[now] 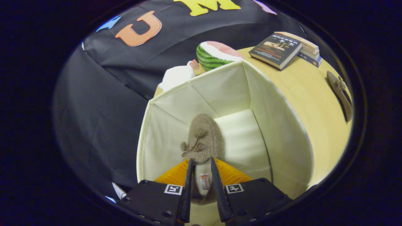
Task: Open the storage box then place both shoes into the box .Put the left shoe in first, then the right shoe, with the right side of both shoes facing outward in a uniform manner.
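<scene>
Here your gripper [202, 175] pinches one fuzzy shoe [202, 139] by its heel, toe down inside the open storage box [279, 125], hard by its left wall with bare floor rightward, while one second shoe [340, 92] lies beyond on the table [307, 91] near two books [284, 48].

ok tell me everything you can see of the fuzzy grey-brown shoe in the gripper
The fuzzy grey-brown slipper-style shoe looks like felt or wool, with a small bow and pompoms on its rounded toe. It hangs toe-first inside the open cream fabric storage box, above its floor. The gripper is shut on its heel end, where a pale lining and label show between the fingers.
</scene>
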